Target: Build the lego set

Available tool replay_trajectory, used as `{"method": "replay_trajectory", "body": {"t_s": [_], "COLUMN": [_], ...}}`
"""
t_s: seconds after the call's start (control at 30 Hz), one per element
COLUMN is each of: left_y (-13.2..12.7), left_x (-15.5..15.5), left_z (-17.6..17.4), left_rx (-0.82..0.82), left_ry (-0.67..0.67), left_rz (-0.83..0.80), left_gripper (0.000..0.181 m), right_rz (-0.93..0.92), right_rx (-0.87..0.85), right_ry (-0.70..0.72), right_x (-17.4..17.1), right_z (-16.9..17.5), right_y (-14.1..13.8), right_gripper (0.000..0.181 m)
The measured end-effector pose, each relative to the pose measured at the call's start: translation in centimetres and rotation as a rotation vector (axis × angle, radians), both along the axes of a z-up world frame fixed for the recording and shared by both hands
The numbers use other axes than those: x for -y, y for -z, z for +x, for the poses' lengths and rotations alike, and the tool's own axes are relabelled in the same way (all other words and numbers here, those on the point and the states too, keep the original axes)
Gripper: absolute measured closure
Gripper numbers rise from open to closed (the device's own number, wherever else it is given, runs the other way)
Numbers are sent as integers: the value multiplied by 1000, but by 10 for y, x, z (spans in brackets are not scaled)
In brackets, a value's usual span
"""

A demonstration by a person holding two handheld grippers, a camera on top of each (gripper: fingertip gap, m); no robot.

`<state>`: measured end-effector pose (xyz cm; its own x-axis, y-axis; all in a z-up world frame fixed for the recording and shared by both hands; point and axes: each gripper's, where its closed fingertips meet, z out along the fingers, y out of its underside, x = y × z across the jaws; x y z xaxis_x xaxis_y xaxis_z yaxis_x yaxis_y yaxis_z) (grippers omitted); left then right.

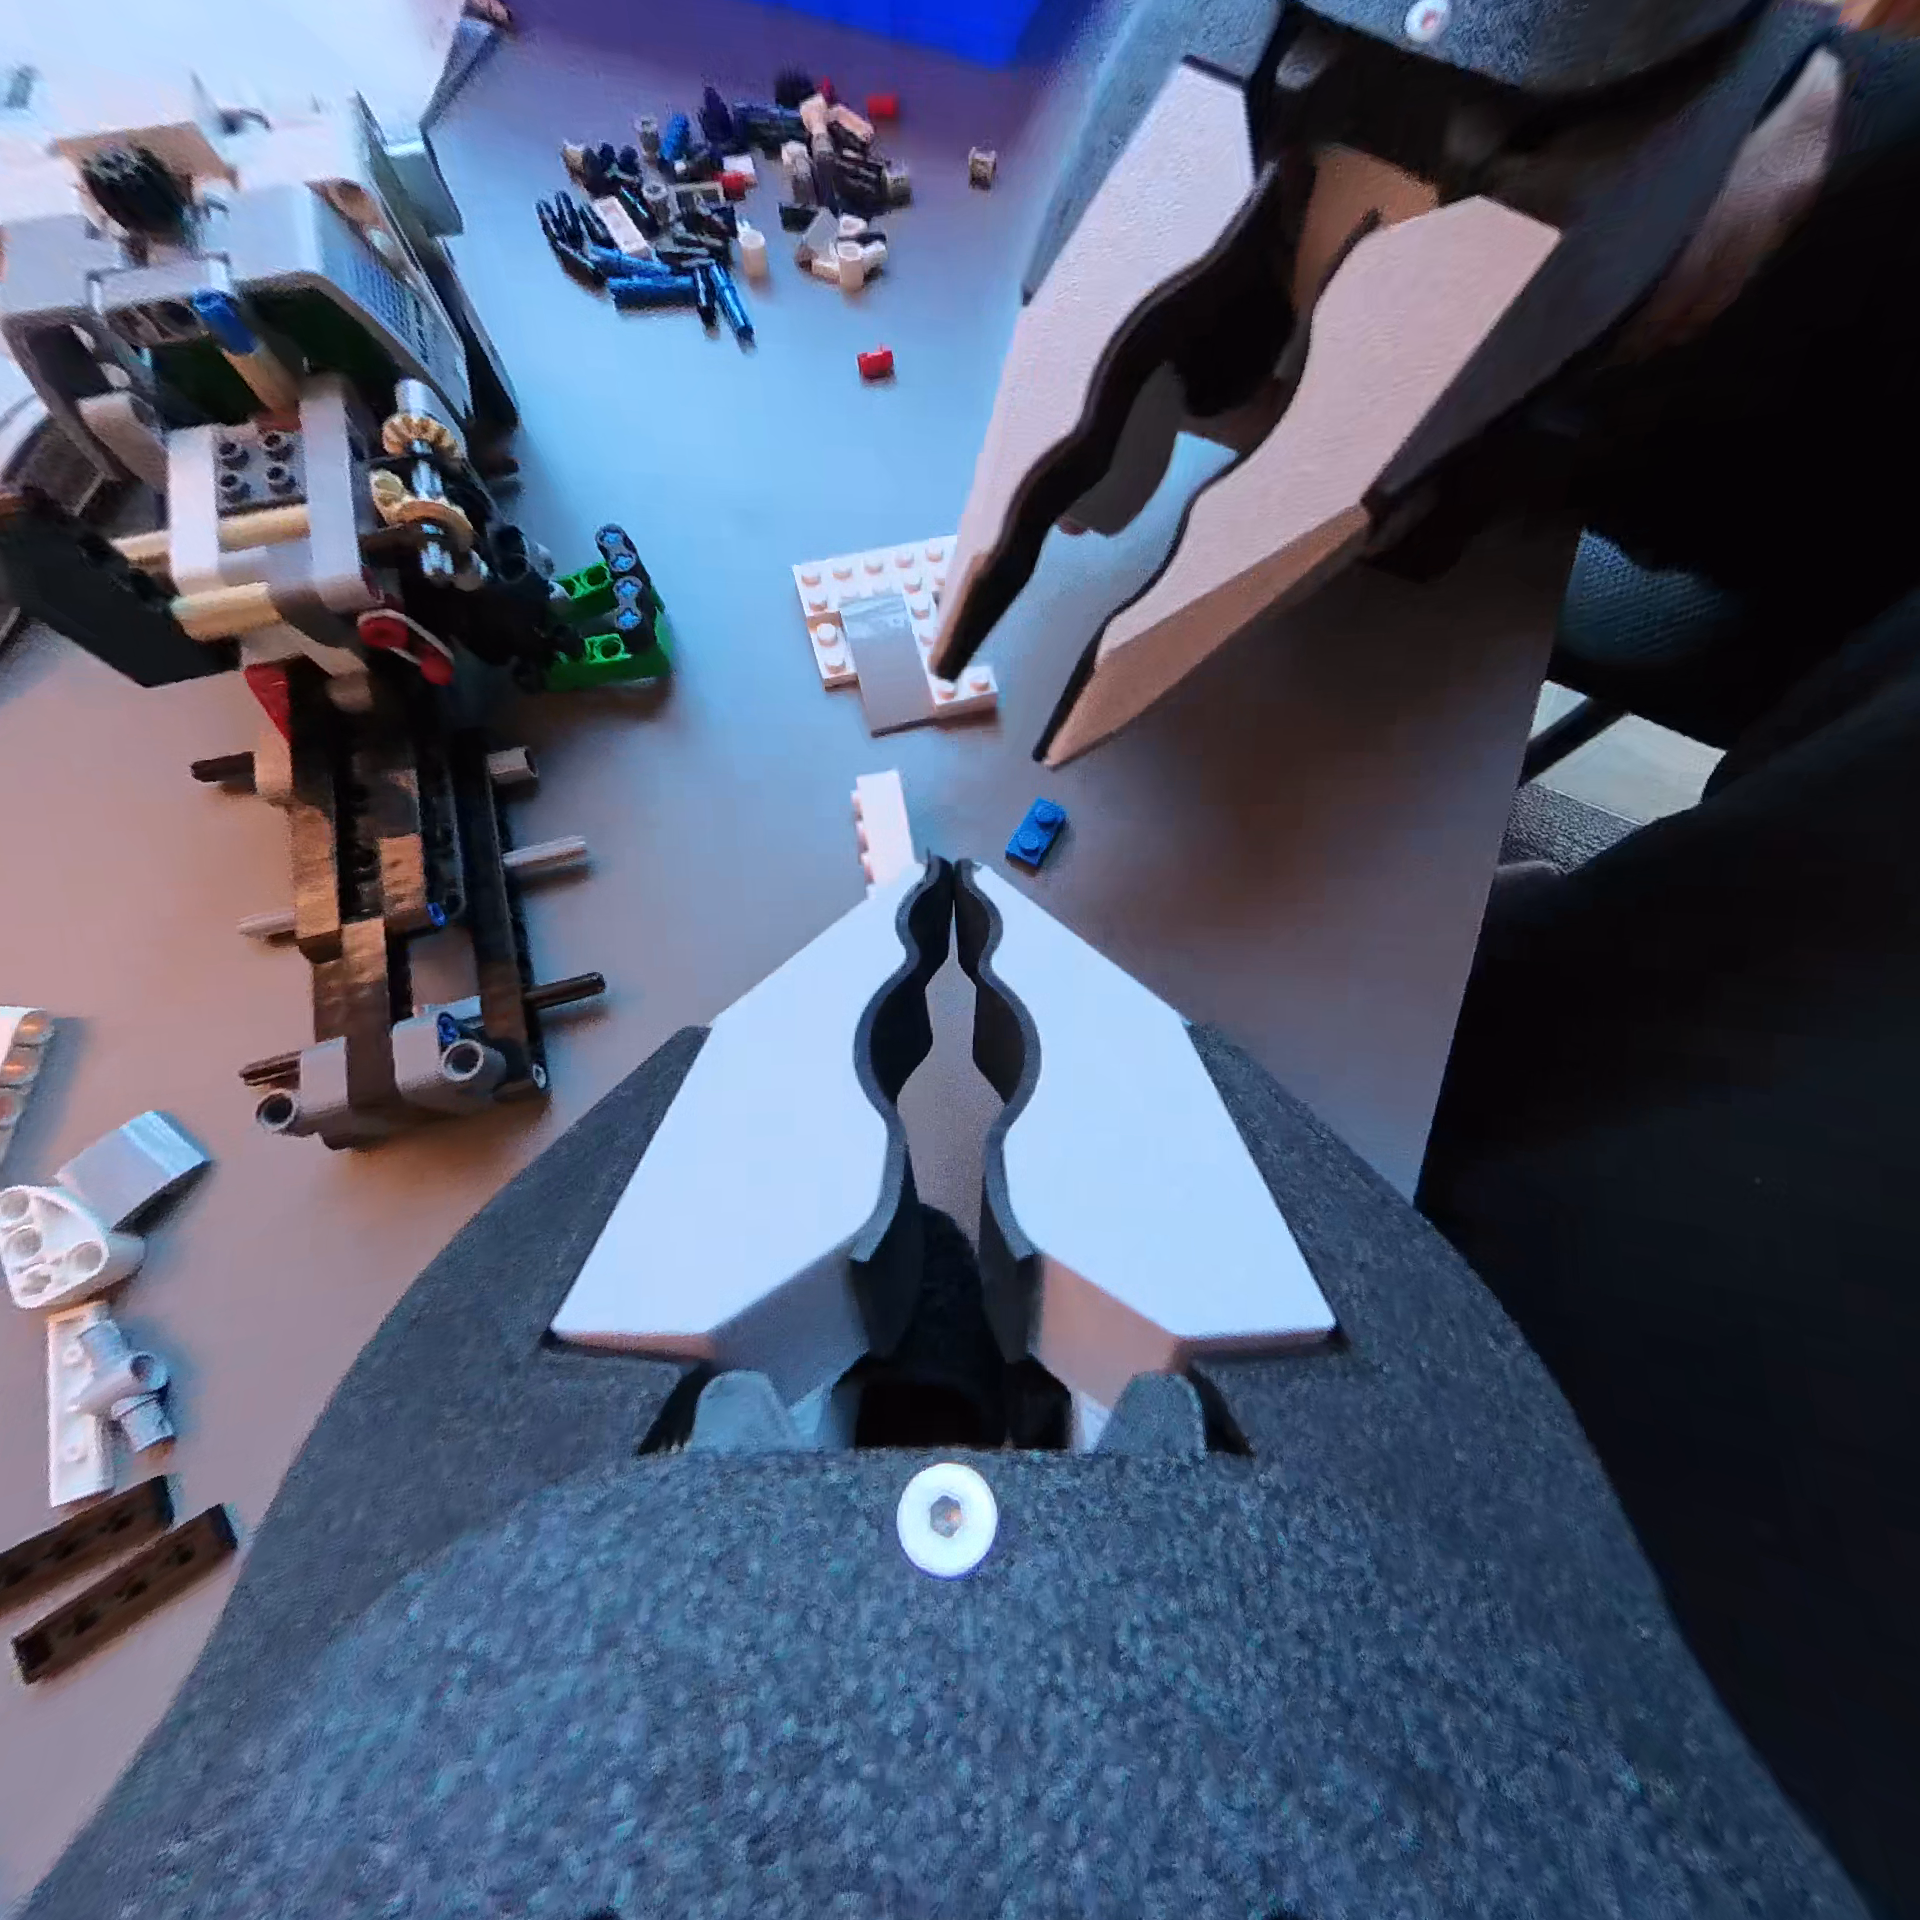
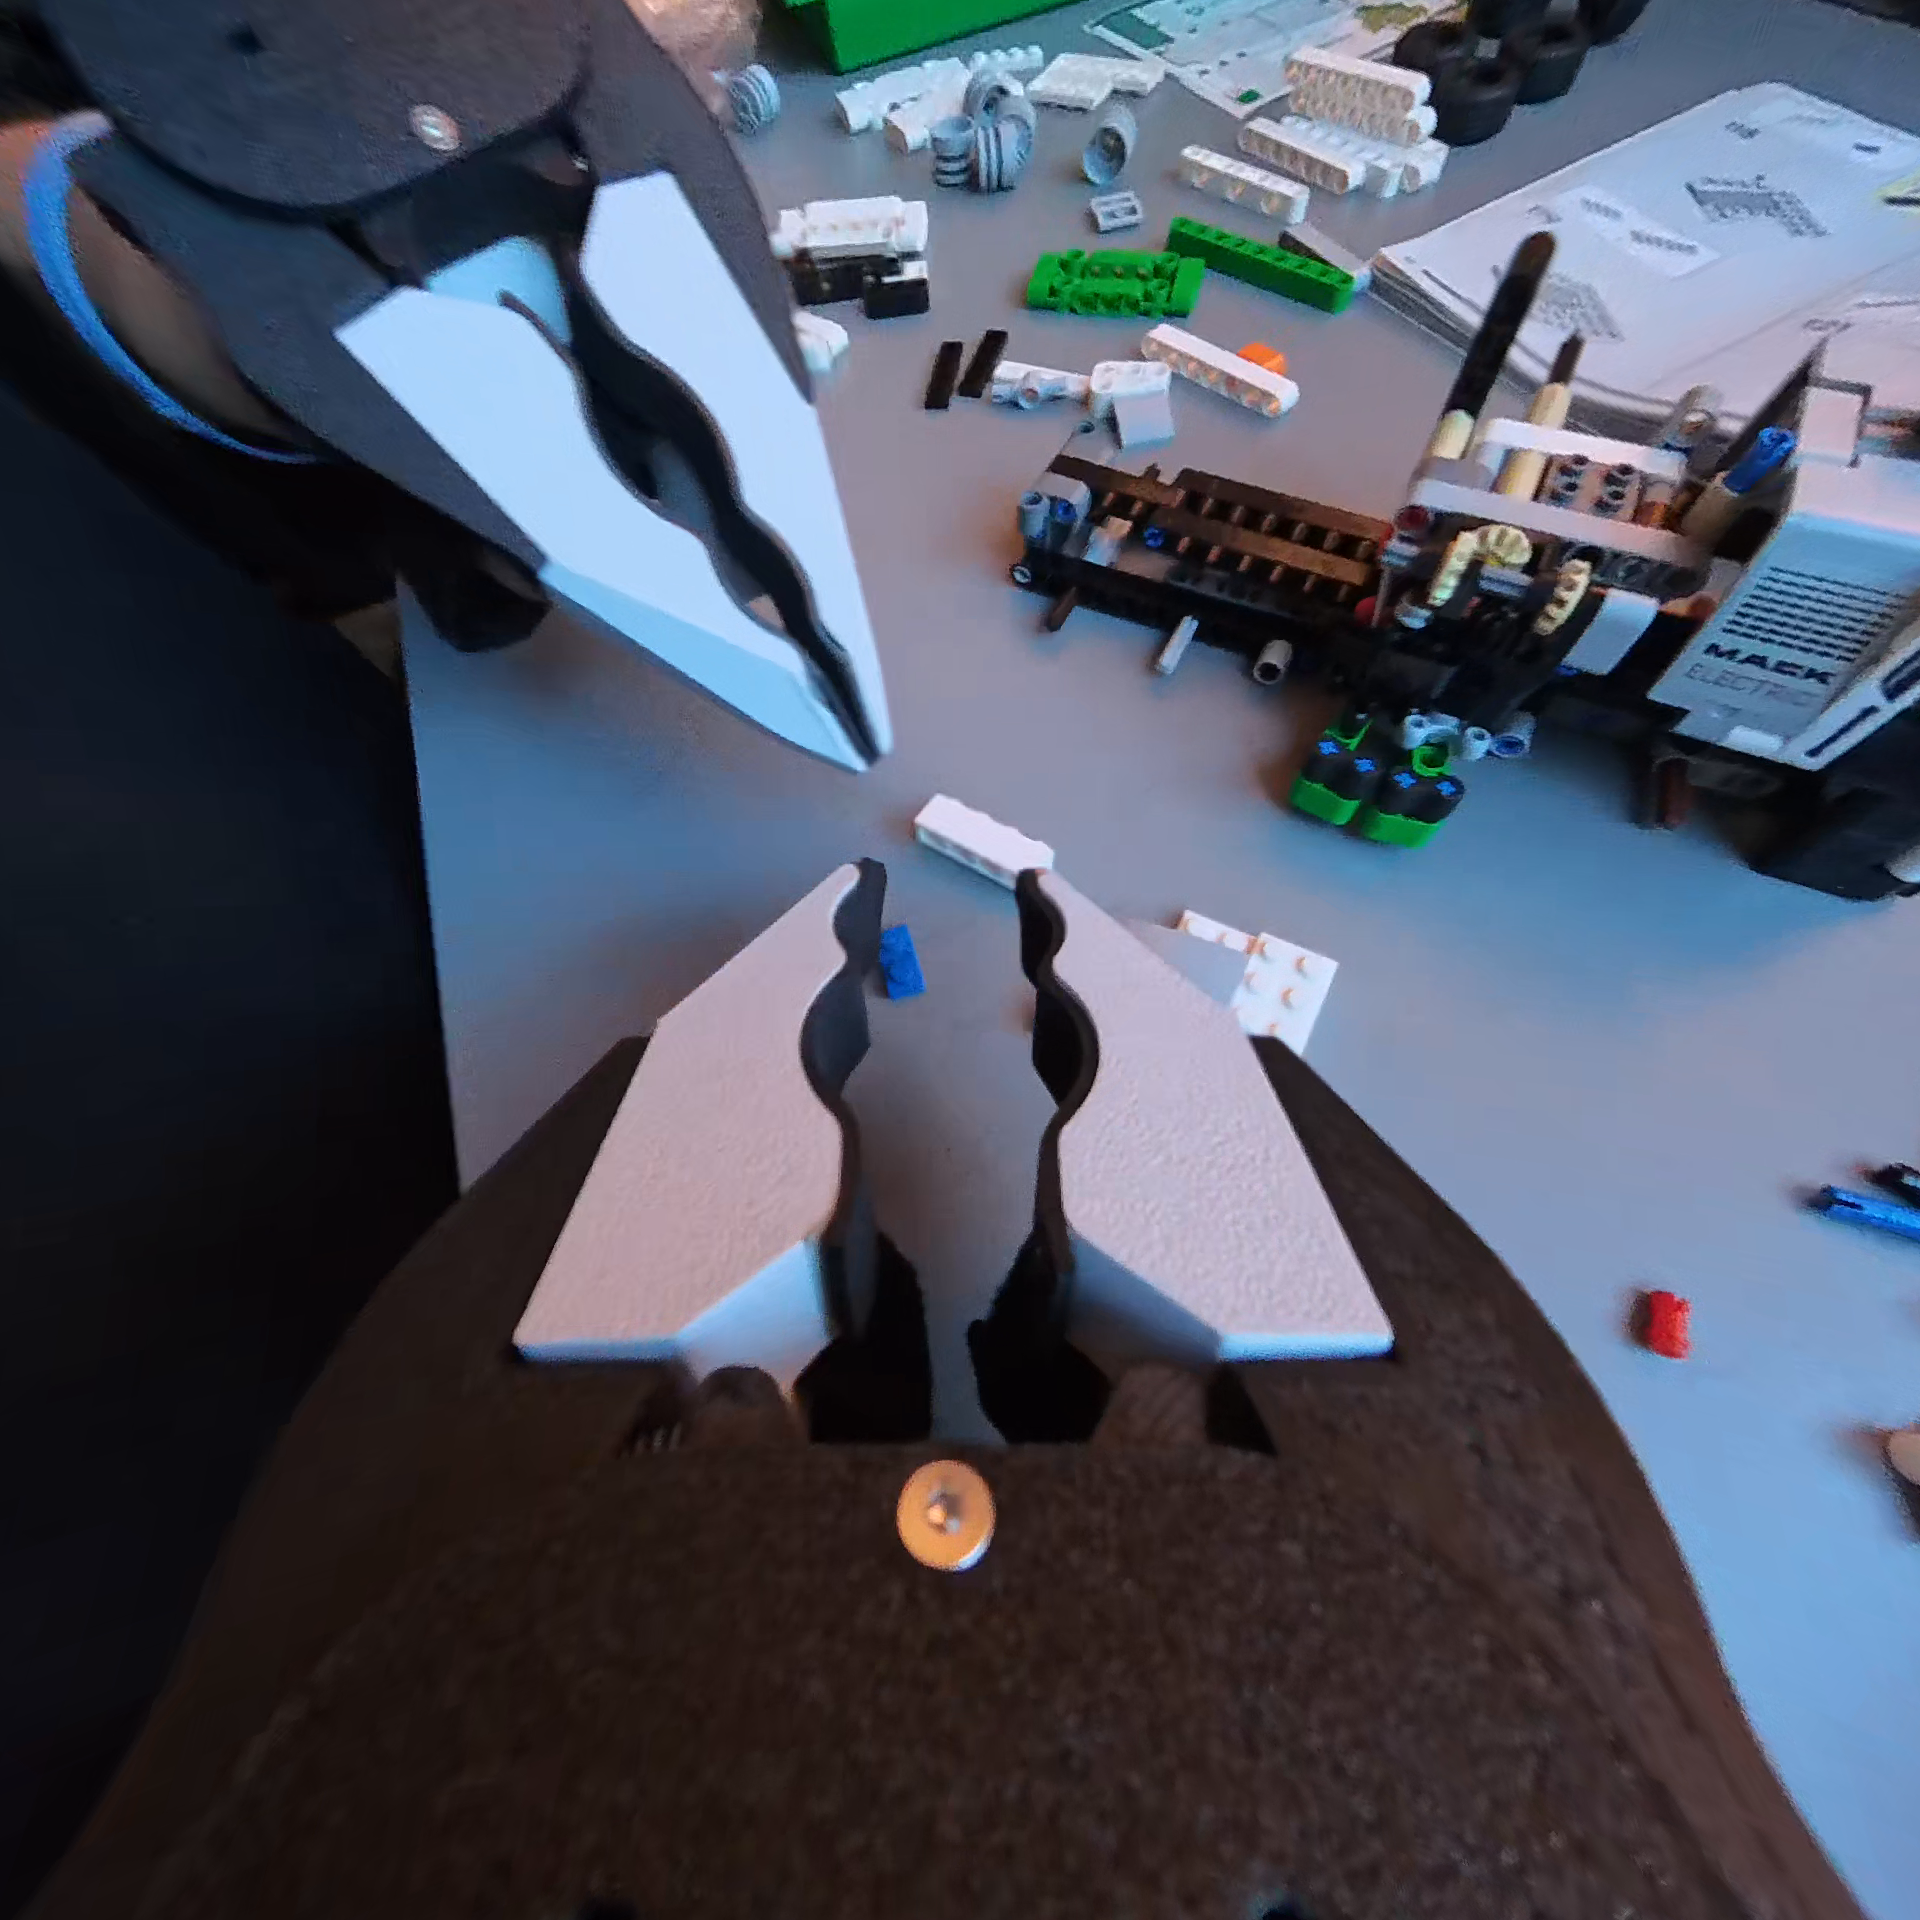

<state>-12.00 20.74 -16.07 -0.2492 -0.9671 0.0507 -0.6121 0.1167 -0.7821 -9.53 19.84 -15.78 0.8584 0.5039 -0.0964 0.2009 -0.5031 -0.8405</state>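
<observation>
Half-built truck (image 1: pixel 343 665) sits far left. Left gripper (image 1: pixel 954 868) closed, empty, tips beside white brick (image 1: pixel 883 826). Blue plate (image 1: pixel 1037 831) next, then right gripper (image 1: pixel 997 707) open, empty, by white plate assembly (image 1: pixel 883 613). Likely picking next piece. Table edge (image 1: pixel 1496 831) close on the right; clear surface between grippers.

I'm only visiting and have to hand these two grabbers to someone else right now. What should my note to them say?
Left gripper: shut, empty, tips by the white brick.
Right gripper: open, empty, above the blue piece and near the white plate.
Half-built truck lies farther back on the table; loose parts and booklet lie beyond.
Done: truck frame and cab.
Left: much, judging by the many loose parts.
</observation>
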Motion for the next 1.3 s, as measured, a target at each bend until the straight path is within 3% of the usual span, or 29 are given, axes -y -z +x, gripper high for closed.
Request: {"method": "replay_trajectory", "body": {"t_s": [0.27,0.43,0.53,0.63,0.83,1.03,1.17,1.3], "left_y": [8,2,-14,-27,-32,-15,-17,-28], "left_x": [-16,-37,-50,-54,-42,-35,-31,-17], "left_z": [-15,-18,-20,-23,-23,-29,-31,-37], "left_rx": [-45,-13,79,117,92,-4,-26,-51], "left_ry": [-62,-144,-204,-201,-152,-150,-110,-17], "left_rz": [-41,-48,-171,-329,-519,-661,-757,-880], "left_gripper": [173,164,155,147,140,145,151,158], "right_rz": [-20,-108,-75,-70,-91,-21,284,367], "right_rx": [265,197,264,219,239,341,504,562], "right_ry": [62,106,227,342,402,306,29,-94], "right_x": [-19,-19,-19,-21,-26,-31,-36,-44], "right_z": [0,-12,-5,-3,-7,-15,-48,-58], "right_y": [16,21,18,16,30,25,-14,-32], "right_gripper": [152,137,134,134,144,149,149,149]}}
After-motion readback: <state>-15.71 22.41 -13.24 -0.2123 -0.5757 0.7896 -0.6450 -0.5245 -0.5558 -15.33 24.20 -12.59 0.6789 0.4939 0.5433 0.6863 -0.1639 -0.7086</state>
